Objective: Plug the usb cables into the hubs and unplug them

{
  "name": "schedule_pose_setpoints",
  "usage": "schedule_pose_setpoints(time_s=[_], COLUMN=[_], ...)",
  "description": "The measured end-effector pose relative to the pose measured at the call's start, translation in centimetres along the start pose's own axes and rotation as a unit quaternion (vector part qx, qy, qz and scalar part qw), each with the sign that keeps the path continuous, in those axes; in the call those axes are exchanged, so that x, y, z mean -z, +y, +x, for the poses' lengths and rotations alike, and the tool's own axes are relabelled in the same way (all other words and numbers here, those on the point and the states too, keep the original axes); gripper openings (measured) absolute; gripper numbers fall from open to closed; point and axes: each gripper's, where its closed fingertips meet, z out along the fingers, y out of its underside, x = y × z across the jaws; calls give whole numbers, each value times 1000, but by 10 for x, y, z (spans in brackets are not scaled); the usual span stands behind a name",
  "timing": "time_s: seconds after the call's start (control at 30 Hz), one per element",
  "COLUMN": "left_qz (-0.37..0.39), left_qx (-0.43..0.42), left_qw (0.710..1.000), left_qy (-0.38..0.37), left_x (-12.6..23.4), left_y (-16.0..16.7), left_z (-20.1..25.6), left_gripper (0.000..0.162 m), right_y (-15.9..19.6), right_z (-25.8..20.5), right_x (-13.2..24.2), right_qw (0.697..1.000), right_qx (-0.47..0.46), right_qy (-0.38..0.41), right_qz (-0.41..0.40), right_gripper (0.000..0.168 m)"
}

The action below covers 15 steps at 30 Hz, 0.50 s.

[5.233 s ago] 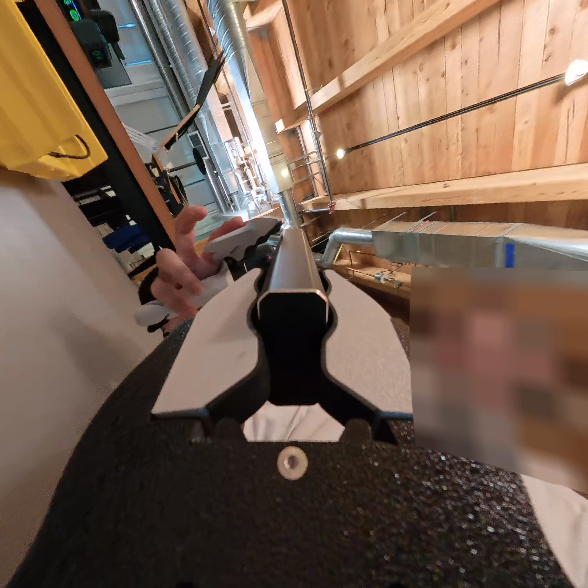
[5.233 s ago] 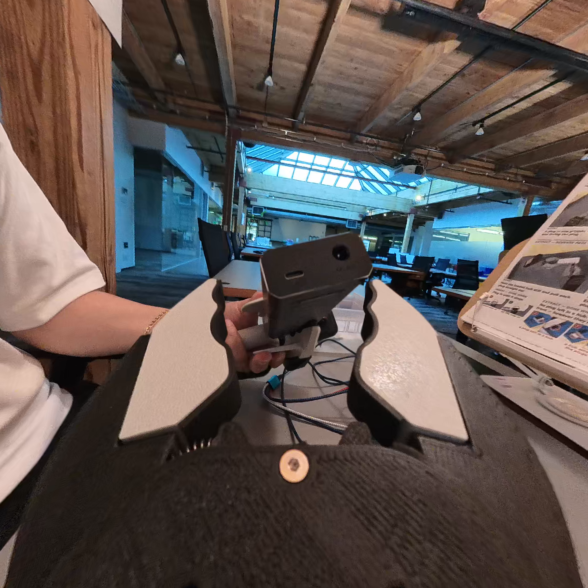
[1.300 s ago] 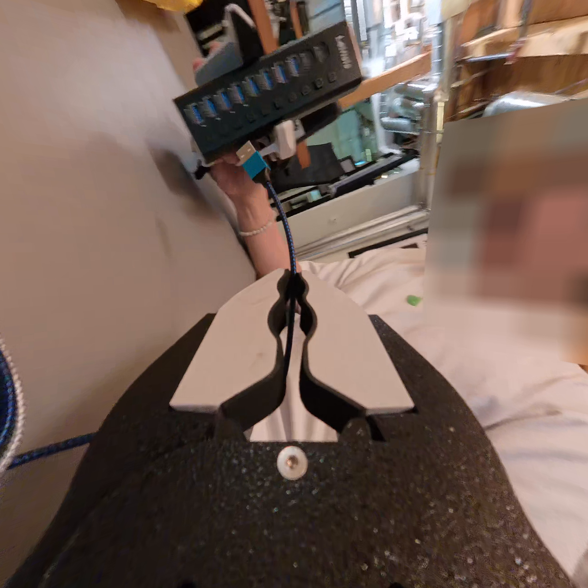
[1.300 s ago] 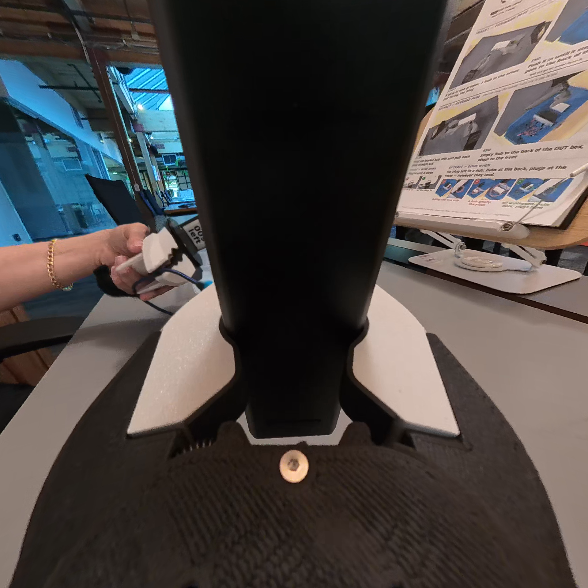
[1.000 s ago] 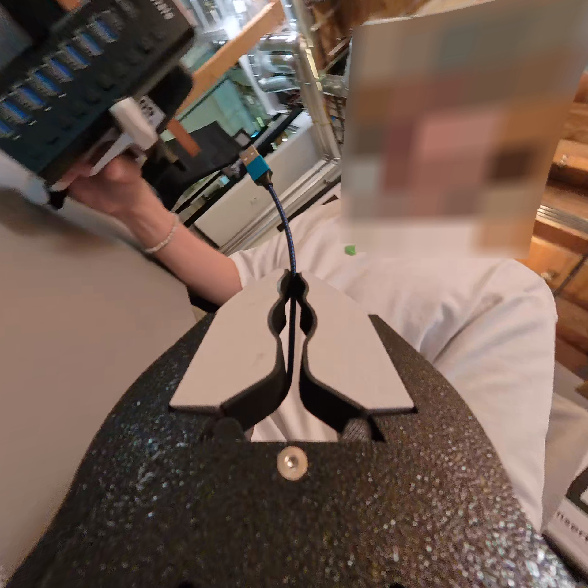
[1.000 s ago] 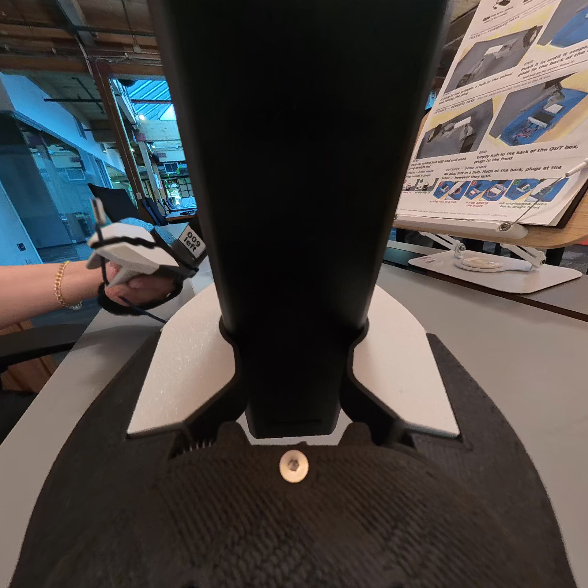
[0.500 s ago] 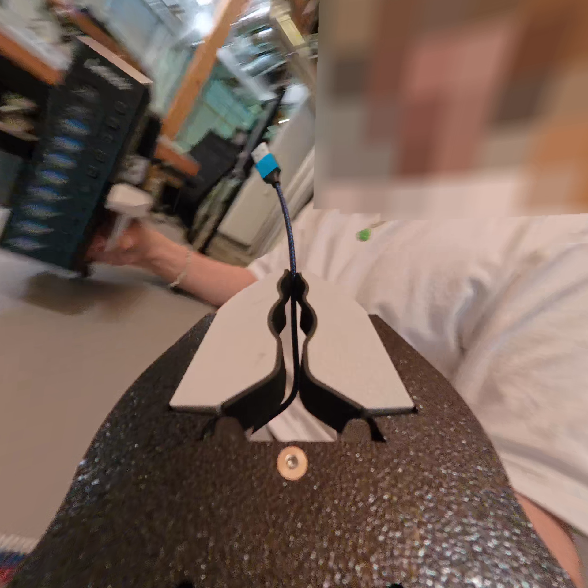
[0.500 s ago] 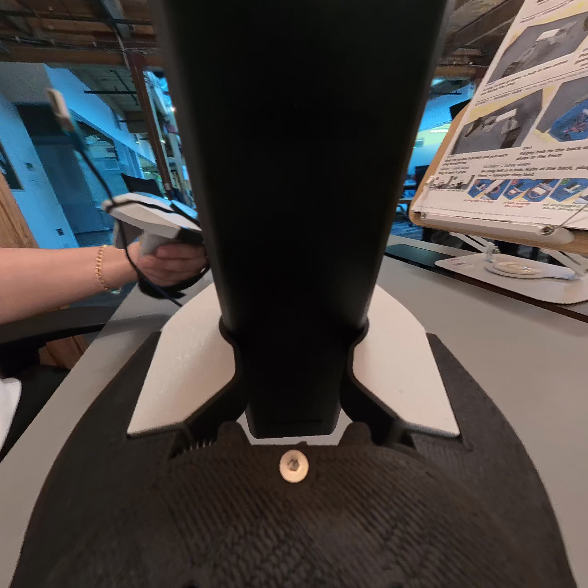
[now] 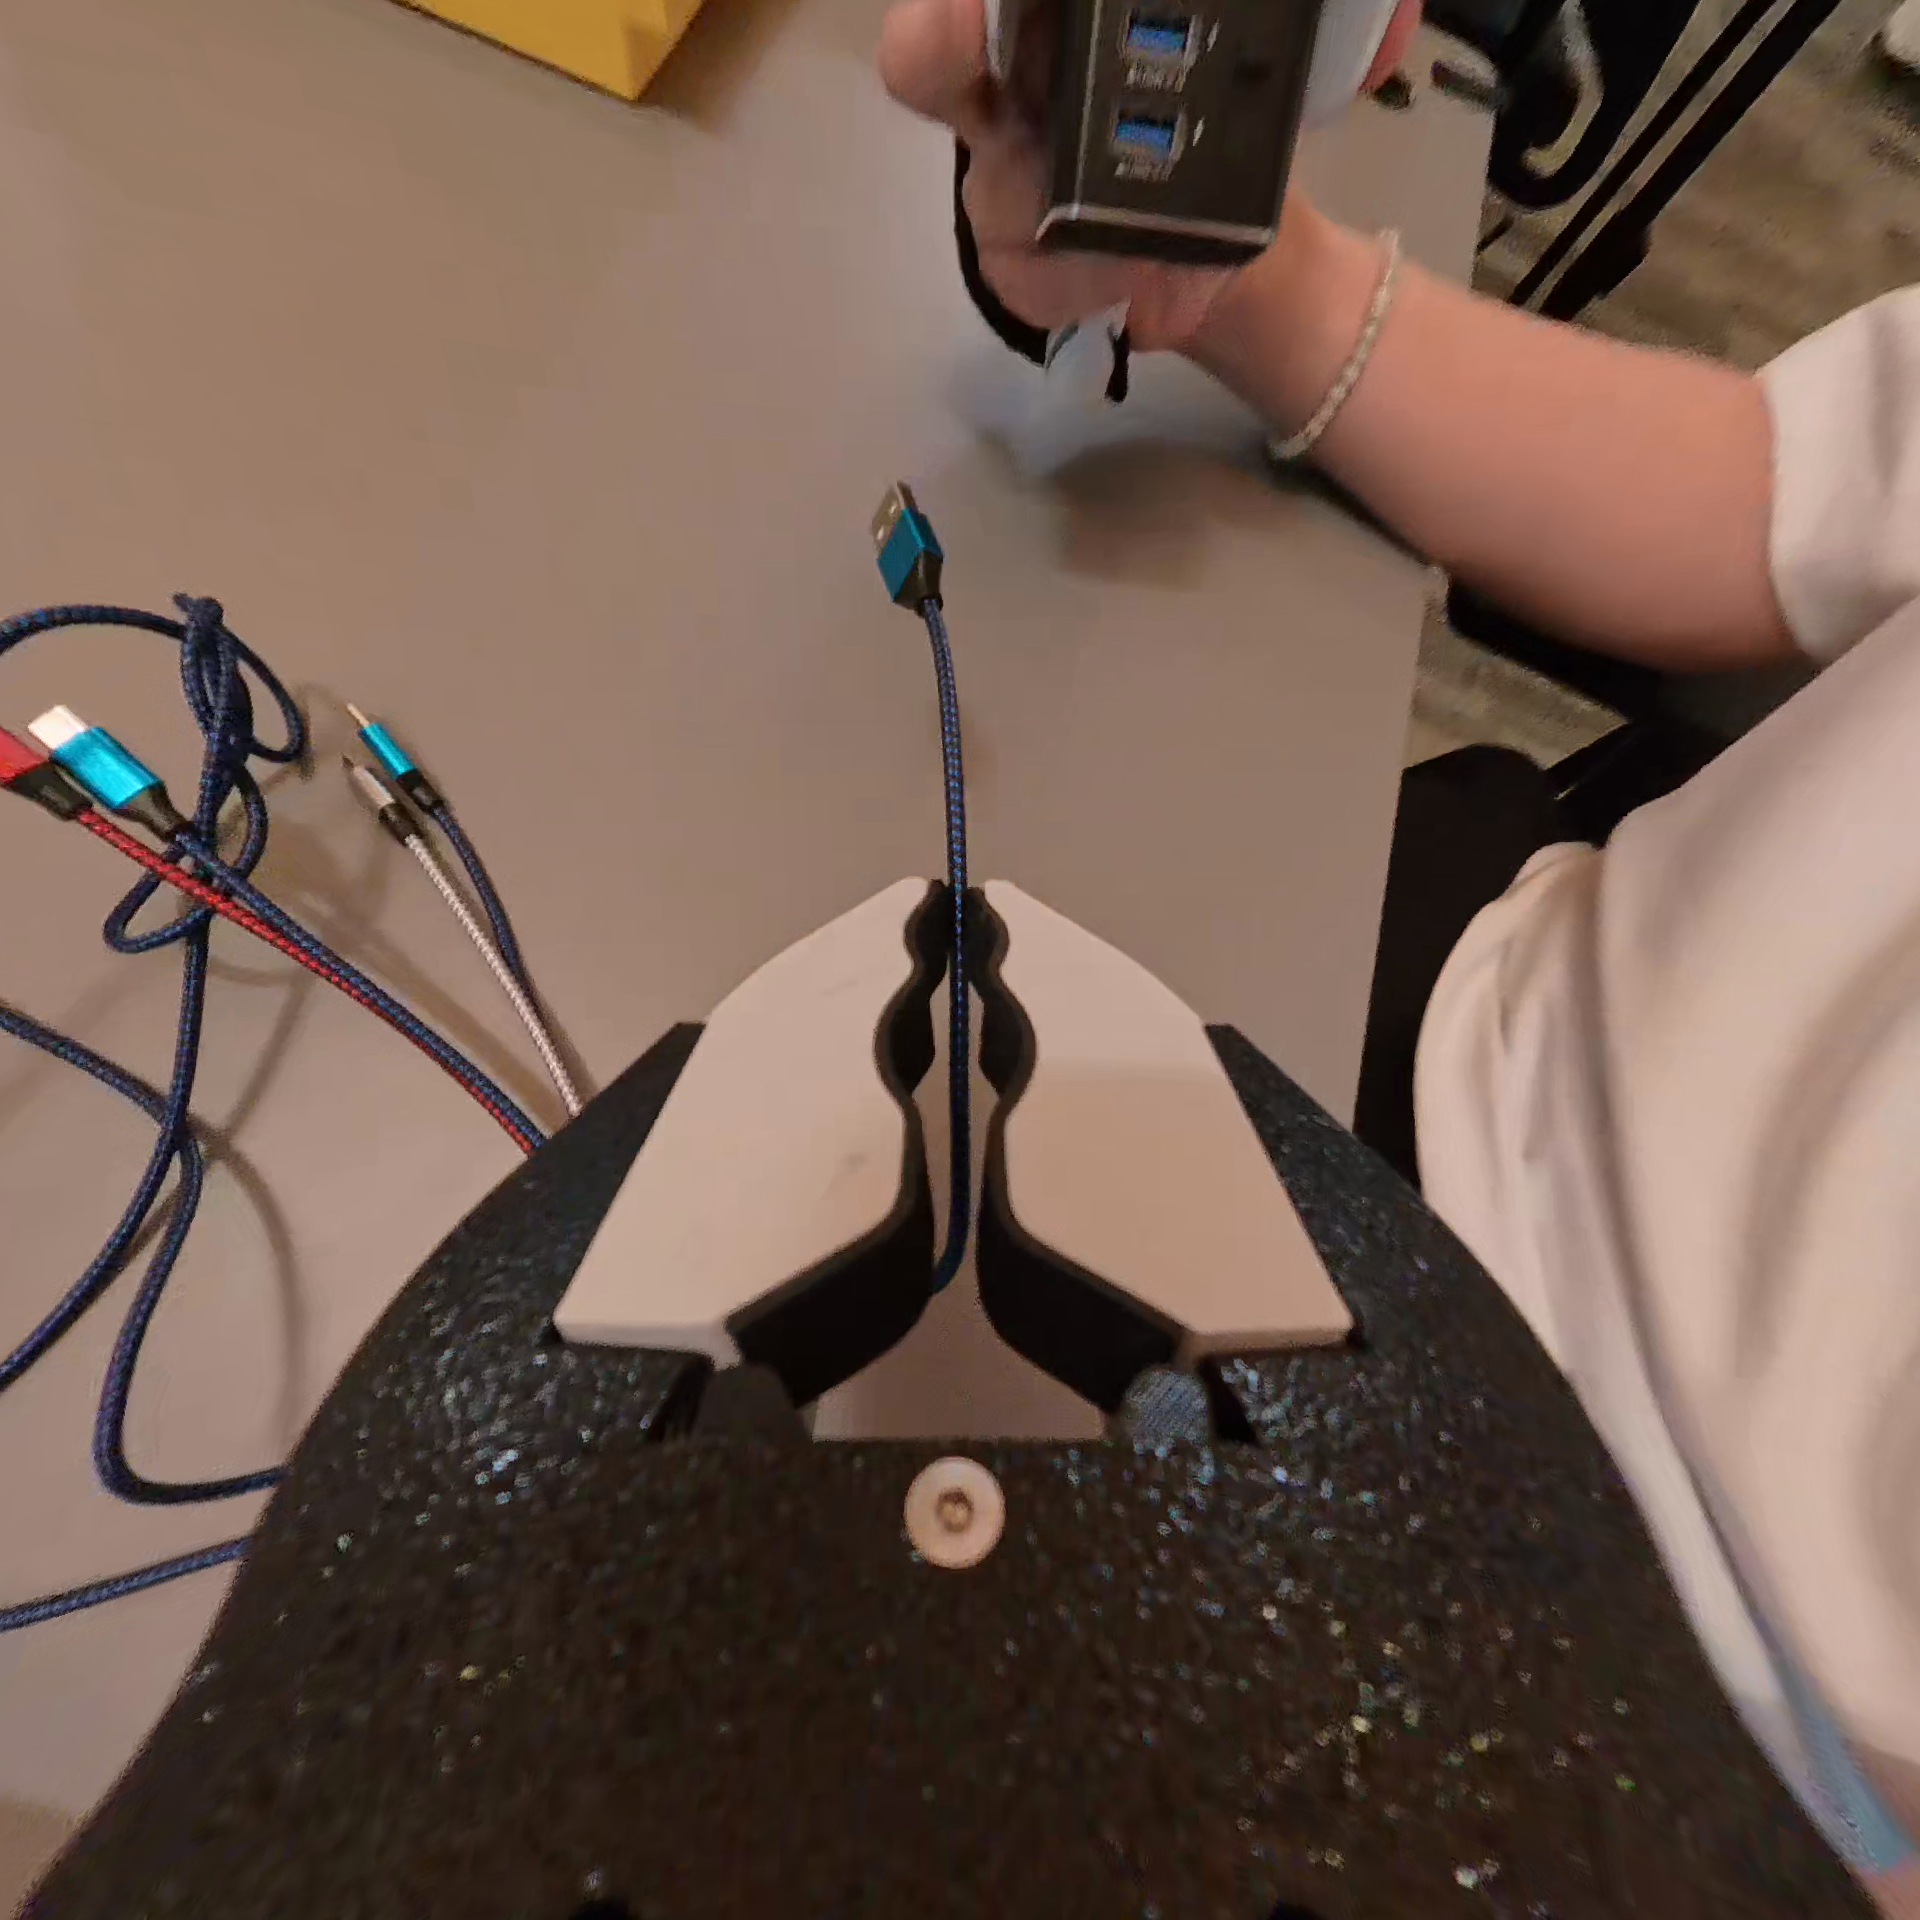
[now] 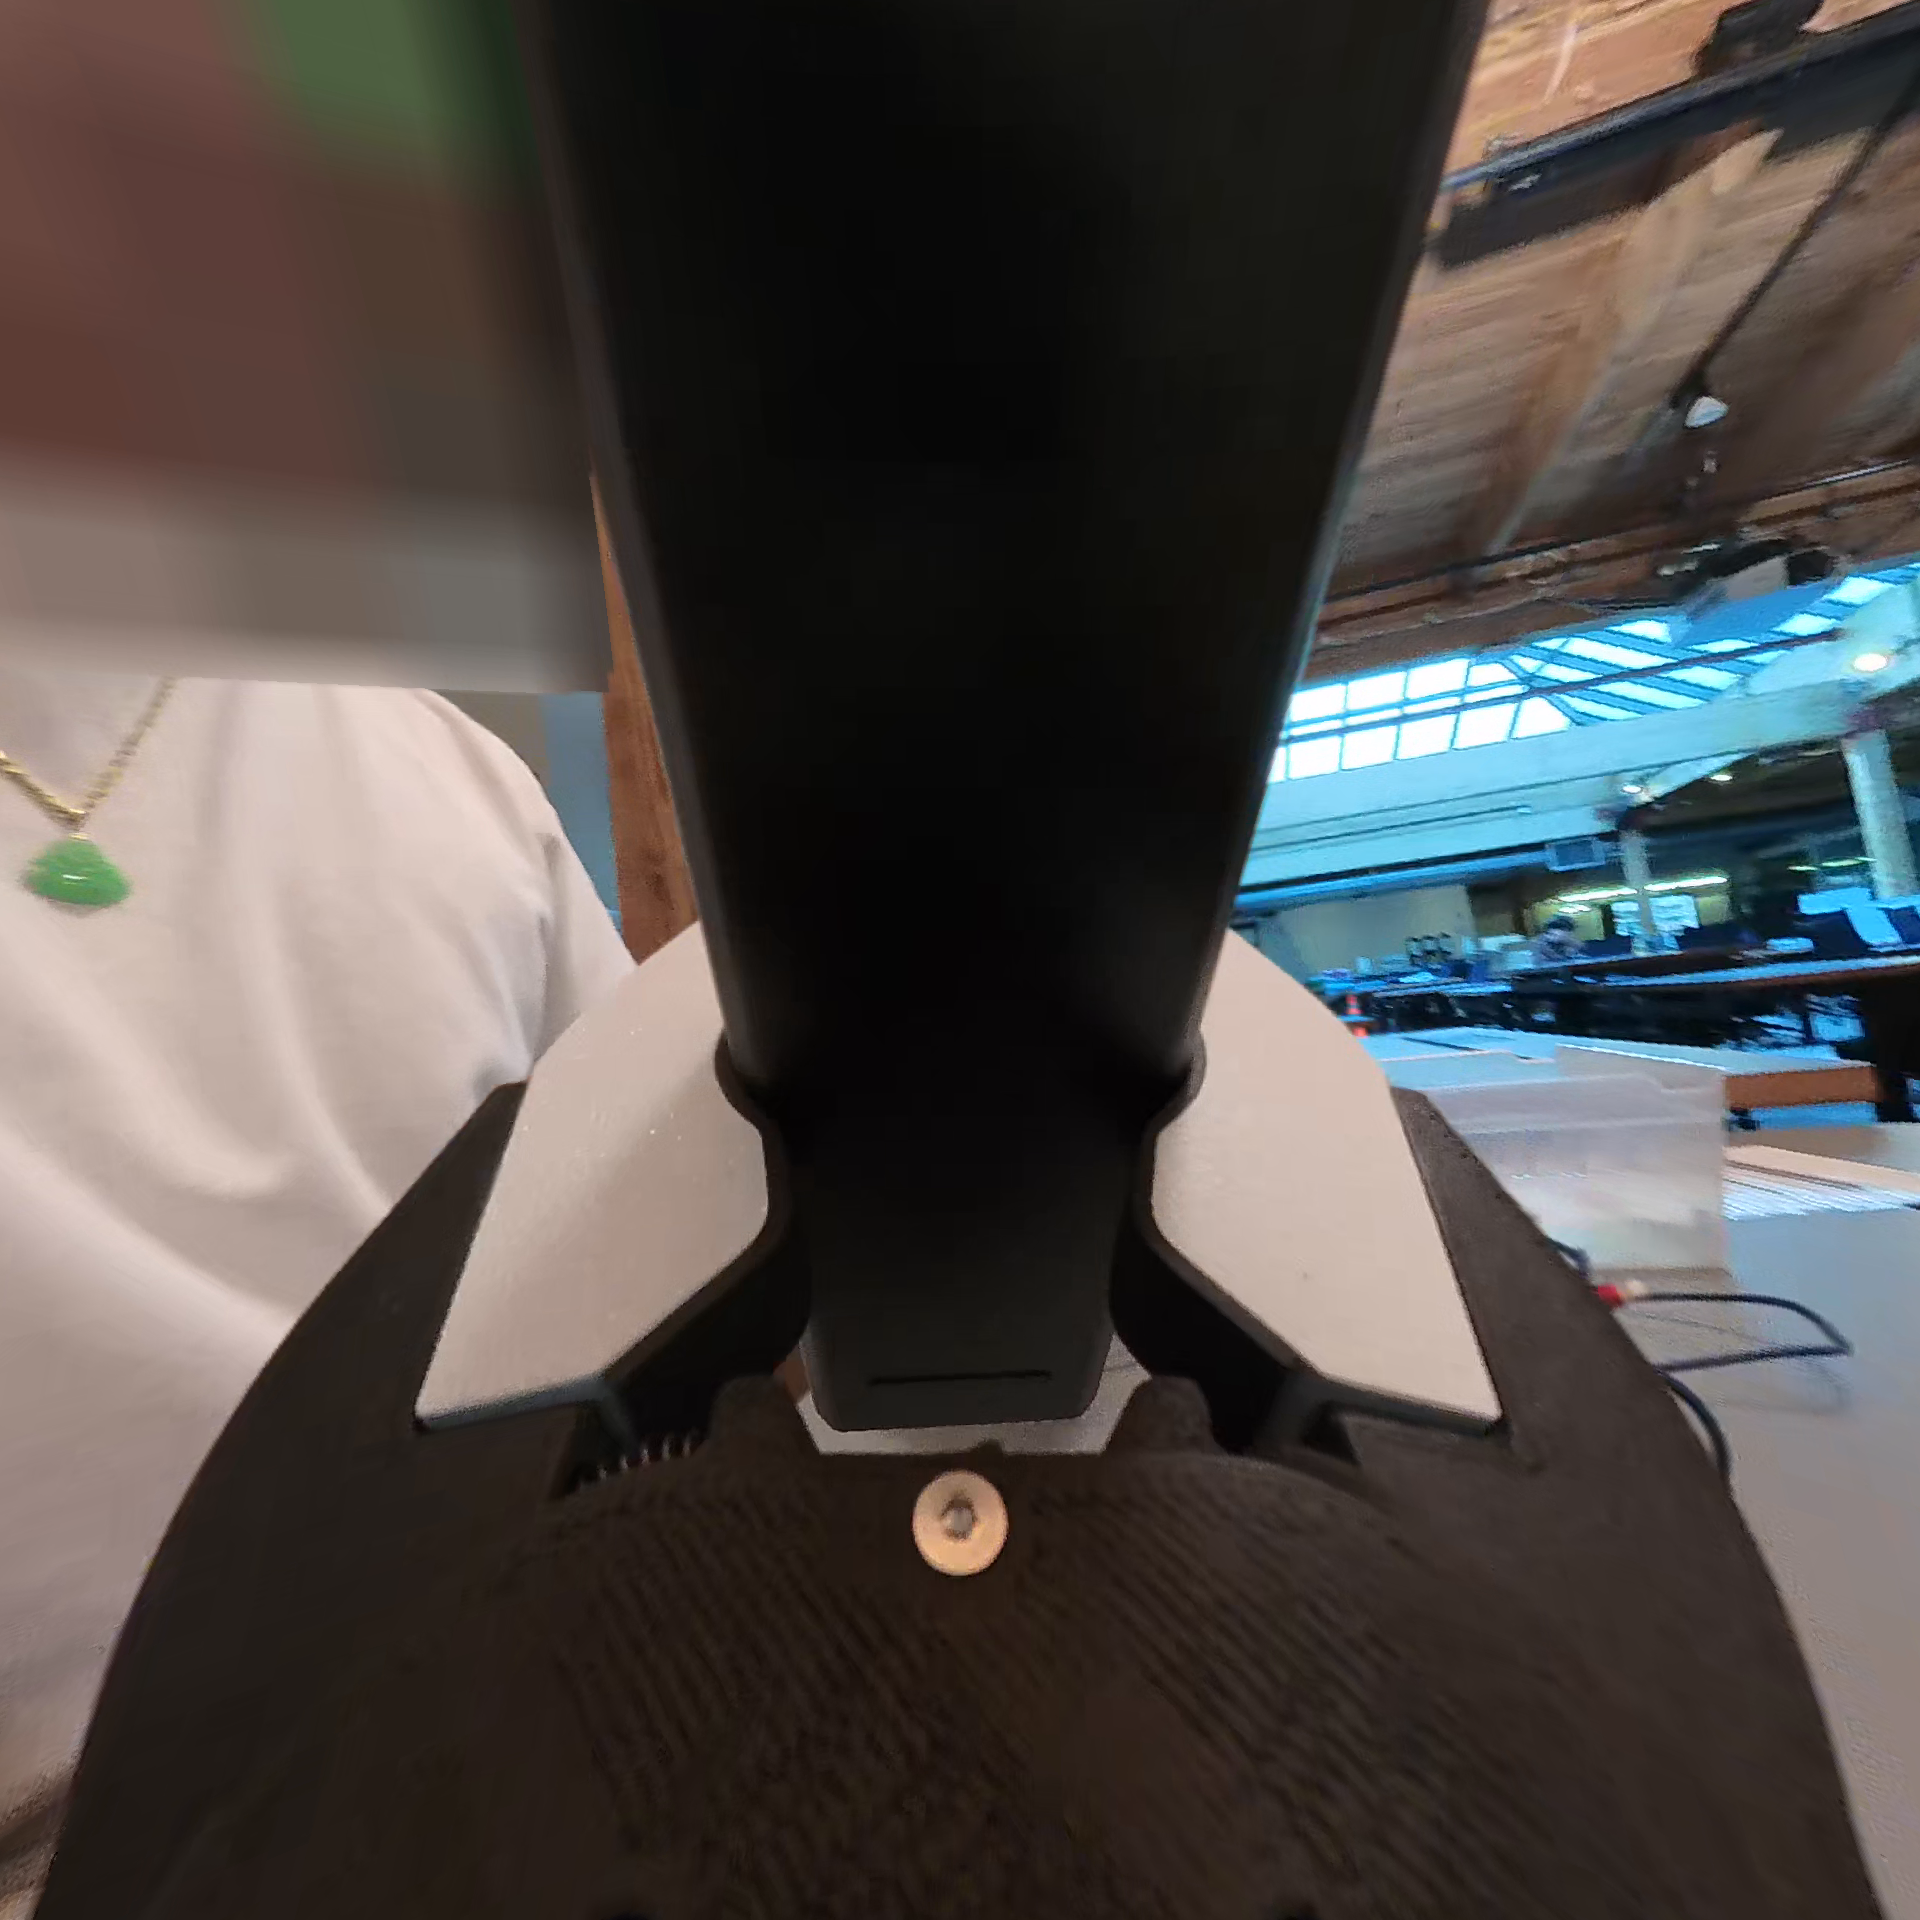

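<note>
My left gripper [image 9: 954, 899] is shut on a blue braided usb cable [image 9: 948, 769]. The cable's teal plug [image 9: 902, 545] sticks out ahead of the fingertips, above the grey table [image 9: 540, 395]. My right gripper [image 10: 956, 1049] is shut on a black usb hub [image 10: 966, 520], which fills the middle of the right wrist view. The same hub [image 9: 1164, 125] shows at the top of the left wrist view with blue ports facing me, held up by the person's hand [image 9: 1049, 260]. The plug is apart from the hub, below and left of it.
Several loose braided cables [image 9: 187, 862], blue, red and silver, lie on the table at left. A yellow object [image 9: 561, 31] is at the far edge. The person's white shirt [image 9: 1683, 1143] is at right. The table's edge [image 9: 1403, 831] runs down the right. About 20 cm separates my left fingertips from my right. To reach the yellow object [image 9: 561, 31] in a straight line is about 25 cm for my right fingers, about 40 cm for my left.
My left gripper has swung down from pointing at the person to face the table, still holding the cable. The hub in my right gripper has turned toward the person and now sits above the plug.
</note>
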Motion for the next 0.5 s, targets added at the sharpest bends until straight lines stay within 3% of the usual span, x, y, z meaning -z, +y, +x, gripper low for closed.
schedule_pose_setpoints(time_s=[0.23, 0.5], left_qz=[-36, -59], left_qx=[-43, -58], left_qw=[995, 989], left_qy=[-88, -120], left_x=[-10, -18], left_y=[22, 36], left_z=[-14, -25], left_gripper=[2, 2], right_y=[4, 23], right_z=[-3, 13], right_x=[0, -1], right_qw=[1000, 997], right_qx=[-11, 10], right_qy=[-13, 39], right_qz=[-9, -66], right_gripper=[74, 73])
